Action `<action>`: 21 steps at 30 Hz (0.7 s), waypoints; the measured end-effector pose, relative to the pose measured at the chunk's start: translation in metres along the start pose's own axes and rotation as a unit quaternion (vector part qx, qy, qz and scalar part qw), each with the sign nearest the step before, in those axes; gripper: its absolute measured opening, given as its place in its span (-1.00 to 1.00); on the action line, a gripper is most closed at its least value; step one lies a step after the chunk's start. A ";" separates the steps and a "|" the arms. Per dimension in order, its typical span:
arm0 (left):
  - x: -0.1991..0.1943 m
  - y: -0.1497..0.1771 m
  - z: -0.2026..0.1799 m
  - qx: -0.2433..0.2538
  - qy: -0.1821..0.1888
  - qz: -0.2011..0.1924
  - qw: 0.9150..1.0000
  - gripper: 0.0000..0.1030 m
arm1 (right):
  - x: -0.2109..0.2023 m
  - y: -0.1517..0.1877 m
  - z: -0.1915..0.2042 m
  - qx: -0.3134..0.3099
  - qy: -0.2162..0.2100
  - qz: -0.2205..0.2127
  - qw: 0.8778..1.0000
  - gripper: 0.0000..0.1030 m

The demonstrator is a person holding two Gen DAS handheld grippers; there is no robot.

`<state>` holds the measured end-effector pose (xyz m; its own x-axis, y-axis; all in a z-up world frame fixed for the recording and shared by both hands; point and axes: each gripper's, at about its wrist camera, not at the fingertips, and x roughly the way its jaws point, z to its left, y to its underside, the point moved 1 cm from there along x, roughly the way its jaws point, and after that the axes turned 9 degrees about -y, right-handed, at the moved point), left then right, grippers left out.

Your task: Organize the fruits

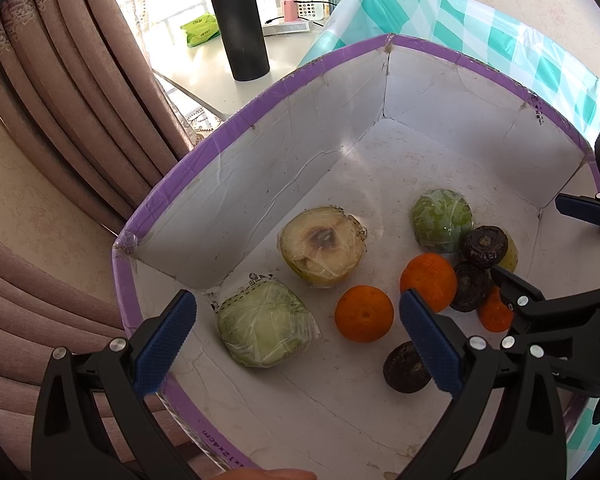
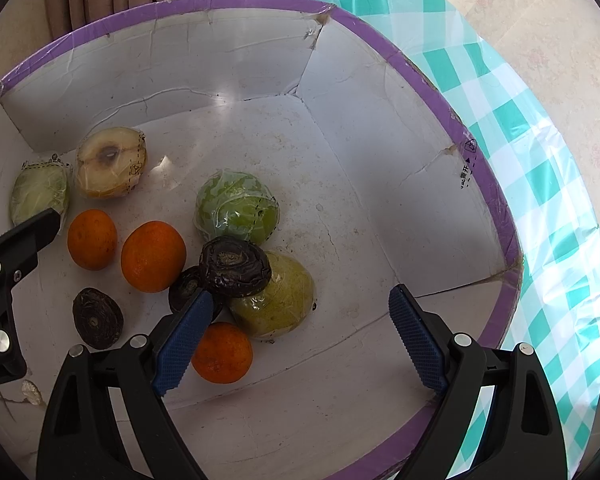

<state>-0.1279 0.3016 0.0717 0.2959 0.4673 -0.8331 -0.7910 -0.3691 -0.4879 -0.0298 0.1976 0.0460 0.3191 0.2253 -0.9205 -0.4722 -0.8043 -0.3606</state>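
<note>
Fruits lie loose on the floor of the box (image 2: 380,42): three oranges, wrapped green pieces, dark round ones. One dark fruit (image 2: 236,266) perches on a wrapped pear (image 2: 284,300), so if you nudge it, it will likely roll. Your right gripper (image 2: 300,340) and left gripper (image 1: 300,340) both hover spread and empty; wrapped pieces may slip in the pads.

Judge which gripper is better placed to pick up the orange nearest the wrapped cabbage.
Left, probably. The left gripper hangs open with that orange in the gap between its fingers. The right gripper is also open but sits over the pear and another orange, farther over in the box.
</note>
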 end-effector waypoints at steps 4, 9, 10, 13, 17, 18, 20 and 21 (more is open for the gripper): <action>0.000 0.000 0.000 0.000 0.000 0.000 1.000 0.97 | -0.001 0.001 0.000 -0.001 -0.001 -0.002 1.000 0.68; 0.000 0.000 0.000 0.000 0.000 0.000 1.000 0.97 | -0.001 0.000 0.000 -0.001 -0.001 -0.004 1.000 0.68; 0.000 0.000 0.000 0.000 0.000 0.000 1.000 0.97 | -0.001 0.001 0.000 -0.001 -0.002 -0.004 1.000 0.68; 0.000 0.000 0.000 0.000 0.000 0.000 1.000 0.97 | -0.002 0.001 0.000 -0.002 -0.002 -0.006 1.000 0.68; 0.000 0.000 0.000 0.000 0.000 0.000 1.000 0.97 | -0.002 0.001 0.000 -0.001 -0.002 -0.008 1.000 0.68; 0.000 0.000 0.000 0.001 0.000 0.000 1.000 0.97 | -0.002 0.001 0.000 -0.001 -0.003 -0.008 1.000 0.68; 0.001 0.000 0.000 0.000 -0.001 0.000 1.000 0.97 | -0.002 0.001 0.000 -0.001 -0.003 -0.010 1.000 0.68; 0.000 0.001 0.000 -0.001 0.000 -0.002 1.000 0.97 | -0.002 0.002 0.000 0.000 -0.003 -0.010 1.000 0.68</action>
<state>-0.1286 0.3015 0.0711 0.2998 0.4684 -0.8311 -0.7887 -0.3684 -0.4922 -0.0315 0.1961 0.0471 0.3236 0.2455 -0.9138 -0.4648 -0.7999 -0.3796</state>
